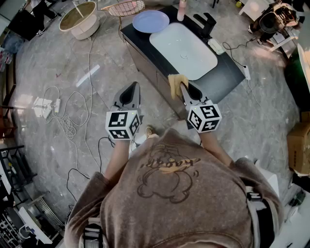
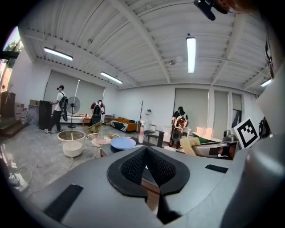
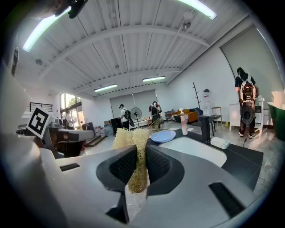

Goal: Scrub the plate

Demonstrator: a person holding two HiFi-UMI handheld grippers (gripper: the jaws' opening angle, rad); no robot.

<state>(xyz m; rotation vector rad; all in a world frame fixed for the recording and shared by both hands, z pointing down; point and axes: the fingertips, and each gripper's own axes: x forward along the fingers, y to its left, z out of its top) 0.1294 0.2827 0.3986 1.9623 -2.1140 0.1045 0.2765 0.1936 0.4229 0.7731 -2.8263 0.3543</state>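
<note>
Closest in, the person holds both grippers out ahead of the chest, side by side and tipped a little downward over the grey floor (image 1: 38, 58). The left gripper (image 2: 146, 152) has its jaws pressed together with nothing between them. The right gripper (image 3: 137, 153) has its jaws pinching a straw-coloured scrub pad (image 3: 130, 139). It looks like a fibrous loofah, though the weave is hard to make out, and its frayed upper end stands above the jaw tips. Just beyond the right gripper begins the dark surface (image 1: 227, 72), set at an angle to the person. A white sink (image 1: 184, 48) is sunk into it. Past the sink's far end the pale blue plate (image 1: 150, 21) lies flat on the surface, well apart from both grippers. A pink bottle (image 1: 181, 9) stands just beside the plate, and a black tap (image 3: 205, 128) stands near the sink's far edge. Farther off on the floor sits a round white tub (image 1: 82, 20).
</note>
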